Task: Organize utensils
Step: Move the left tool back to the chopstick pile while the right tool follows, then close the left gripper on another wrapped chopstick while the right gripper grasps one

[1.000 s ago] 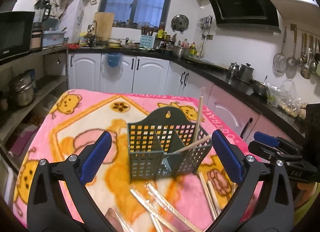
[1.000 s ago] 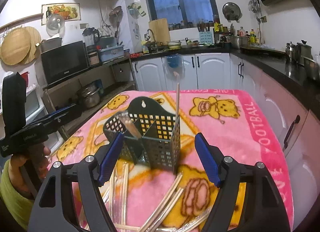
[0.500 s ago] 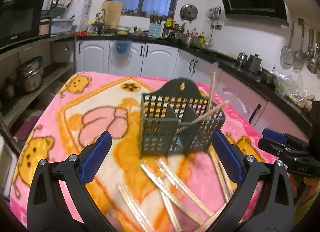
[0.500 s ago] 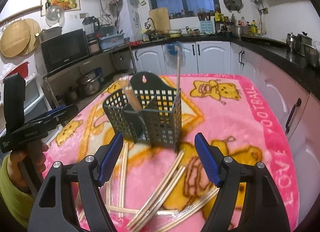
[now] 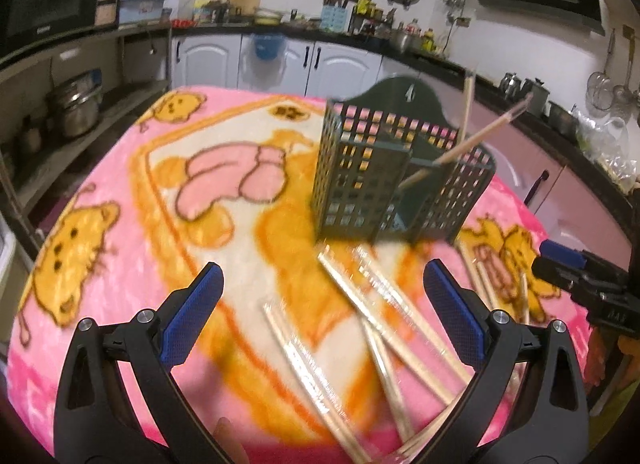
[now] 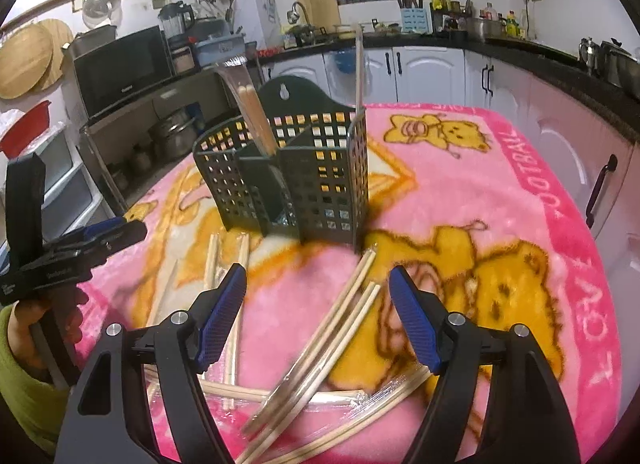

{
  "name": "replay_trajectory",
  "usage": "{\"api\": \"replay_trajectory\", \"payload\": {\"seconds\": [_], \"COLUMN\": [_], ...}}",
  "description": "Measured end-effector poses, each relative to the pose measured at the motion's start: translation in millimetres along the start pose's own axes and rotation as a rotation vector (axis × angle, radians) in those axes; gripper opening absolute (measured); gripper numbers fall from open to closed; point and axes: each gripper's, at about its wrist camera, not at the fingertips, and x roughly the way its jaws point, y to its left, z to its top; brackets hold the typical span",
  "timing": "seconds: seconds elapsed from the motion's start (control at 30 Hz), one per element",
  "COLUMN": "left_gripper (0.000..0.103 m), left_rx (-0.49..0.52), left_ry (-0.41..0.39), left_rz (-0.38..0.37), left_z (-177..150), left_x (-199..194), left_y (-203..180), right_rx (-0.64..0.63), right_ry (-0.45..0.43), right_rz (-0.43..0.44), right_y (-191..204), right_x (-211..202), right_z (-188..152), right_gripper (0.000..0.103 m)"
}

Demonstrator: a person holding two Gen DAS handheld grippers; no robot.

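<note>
A dark green slotted utensil holder stands on the pink blanket; it also shows in the right wrist view. Wrapped chopstick pairs stand in it, one leaning. Several wrapped chopstick pairs lie loose on the blanket in front of it, also seen in the right wrist view. My left gripper is open and empty above the loose chopsticks. My right gripper is open and empty over another pile. Each gripper shows in the other's view.
The pink cartoon blanket covers the table. Kitchen counters and white cabinets lie behind, a shelf with pots and a microwave to the left. The table edge drops off at the right.
Both grippers have tilted down and moved nearer the loose chopsticks in front of the holder. Both stay open and empty.
</note>
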Motion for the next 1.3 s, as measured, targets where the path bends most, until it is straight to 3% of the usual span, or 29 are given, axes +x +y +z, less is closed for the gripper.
{"api": "replay_trajectory", "payload": {"seconds": [0.17, 0.33, 0.53, 0.73, 0.9, 1.0, 1.17, 1.3], "left_gripper": [0.092, 0.076, 0.057, 0.051, 0.027, 0.015, 0.004, 0.004], "left_rx": [-0.035, -0.102, -0.177, -0.19, -0.18, -0.164, -0.148, -0.139], "left_ry": [0.061, 0.135, 0.219, 0.267, 0.294, 0.301, 0.287, 0.257], "left_rz": [-0.013, -0.046, -0.07, -0.071, -0.038, -0.021, -0.046, -0.086], "left_z": [-9.3, -14.7, -19.3, -16.3, -8.3, -5.7, -6.0, -1.9], "left_x": [15.0, 31.7, 49.6, 59.0, 67.3, 70.0, 64.3, 53.3], "left_y": [9.8, 23.0, 40.2, 47.4, 52.8, 54.0, 52.6, 47.5], "right_rx": [0.004, 0.018, 0.04, 0.096, 0.12, 0.154, 0.183, 0.203], "right_ry": [0.06, 0.115, 0.196, 0.277, 0.271, 0.259, 0.222, 0.18], "right_rz": [-0.027, -0.026, -0.038, -0.046, -0.064, -0.046, -0.003, 0.052], "right_y": [-8.3, -16.8, -27.1, -38.4, -45.3, -51.8, -53.4, -52.0], "right_x": [20.6, 44.2, 80.0, 109.6, 110.8, 108.3, 97.6, 83.9], "right_z": [3.1, 10.8, 19.8, 19.6, 19.3, 19.2, 22.6, 28.2], "right_gripper": [0.071, 0.07, 0.056, 0.039, 0.02, 0.016, 0.008, 0.008]}}
